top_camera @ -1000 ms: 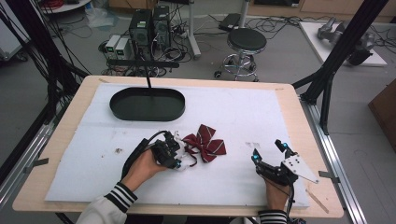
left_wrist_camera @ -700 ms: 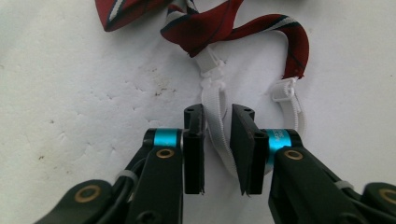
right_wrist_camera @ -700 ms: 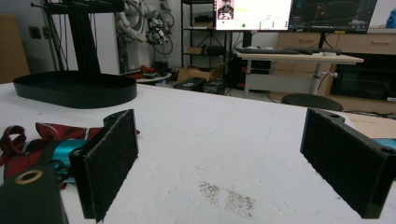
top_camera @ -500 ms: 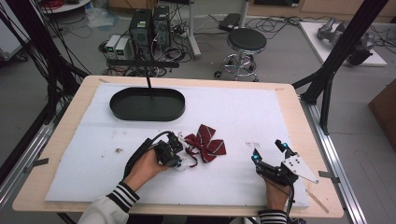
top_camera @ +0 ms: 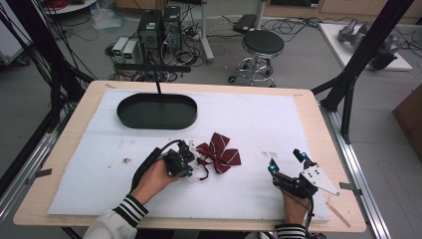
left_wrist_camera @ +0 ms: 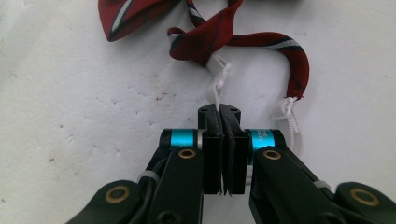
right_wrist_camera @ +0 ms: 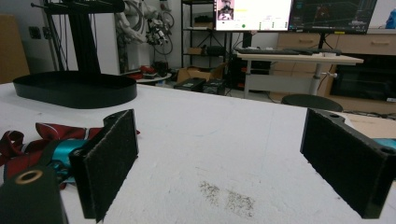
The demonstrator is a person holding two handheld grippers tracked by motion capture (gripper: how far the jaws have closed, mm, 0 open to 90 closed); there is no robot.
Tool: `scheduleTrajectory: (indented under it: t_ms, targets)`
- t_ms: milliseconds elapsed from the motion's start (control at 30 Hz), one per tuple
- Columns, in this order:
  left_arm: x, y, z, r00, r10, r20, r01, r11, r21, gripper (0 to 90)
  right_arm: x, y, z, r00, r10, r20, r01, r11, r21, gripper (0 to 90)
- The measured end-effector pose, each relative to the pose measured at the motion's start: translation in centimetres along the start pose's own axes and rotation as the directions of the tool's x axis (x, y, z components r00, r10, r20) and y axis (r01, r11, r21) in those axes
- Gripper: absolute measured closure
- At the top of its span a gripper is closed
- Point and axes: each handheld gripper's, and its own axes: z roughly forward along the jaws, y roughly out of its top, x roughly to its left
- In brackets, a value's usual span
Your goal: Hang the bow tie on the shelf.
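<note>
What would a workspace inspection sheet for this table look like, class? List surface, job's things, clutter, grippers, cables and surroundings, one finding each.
Surface: white foam sheet on a wooden table, with small dark specks.
Job's things: dark red striped fabric bow tie with a white elastic cord; empty black oval tray behind it.
Clutter: nothing seen.
Grippers: left gripper shut on the cord; right gripper open, holding nothing.
Cables: black cable looping from the left gripper.
Surroundings: black round stool, computer boxes and floor cables.
</note>
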Motion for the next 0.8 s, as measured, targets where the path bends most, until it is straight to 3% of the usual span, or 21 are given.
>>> scheduleTrajectory:
  t_ms: [200, 367, 567, 600, 667, 700, 733, 767, 800]
  targets:
    - [0.5, -0.2, -0.6, 0.9998, -0.022, 0.002, 0.022, 0.9982, -0.055, 87.3, 0.0, 0.0, 0.0, 1.0, 0.0, 0.0, 0.0, 1.0, -0.001, 10.3]
    - [1.3, -0.6, -1.4, 0.9982, -0.057, 0.021, 0.059, 0.9911, -0.119, 87.3, 0.0, 0.0, 0.0, 1.0, -0.001, 0.0, 0.001, 1.0, -0.001, 10.3]
    - [2.4, -1.1, -2.6, 0.9938, -0.101, 0.045, 0.108, 0.973, -0.204, 87.3, 0.0, 0.0, 0.0, 1.0, -0.001, 0.0, 0.001, 1.0, 0.001, 10.3]
    - [2.6, -1.2, -2.7, 0.992, -0.112, 0.058, 0.122, 0.9661, -0.227, 87.3, 0.0, 0.0, 0.0, 1.0, -0.001, -0.001, 0.001, 1.0, 0.001, 10.3]
    - [2.9, -1.3, -3.1, 0.9934, -0.105, 0.045, 0.113, 0.9628, -0.245, 87.2, 0.0, 0.0, 0.0, 1.0, 0.001, -0.001, -0.001, 1.0, 0.002, 10.3]
    - [3.2, -1.4, -3.6, 0.9922, -0.111, 0.057, 0.122, 0.954, -0.274, 87.3, 0.0, 0.0, 0.0, 1.0, -0.005, 0.0, 0.005, 1.0, -0.001, 10.3]
    - [3.2, -1.4, -3.6, 0.9922, -0.111, 0.057, 0.122, 0.954, -0.274, 87.3, 0.0, 0.0, 0.0, 1.0, 0.001, -0.001, -0.001, 1.0, 0.001, 10.3]
    - [3.5, -1.4, -4.2, 0.9927, -0.111, 0.048, 0.12, 0.9473, -0.297, 87.3, 0.0, 0.0, 0.0, 1.0, -0.003, 0.0, 0.003, 1.0, -0.002, 10.3]
    - [3.5, -1.4, -4.2, 0.9927, -0.111, 0.048, 0.12, 0.9473, -0.297, 87.2, 0.0, 0.0, 0.0, 1.0, -0.003, 0.001, 0.003, 1.0, -0.002, 10.3]
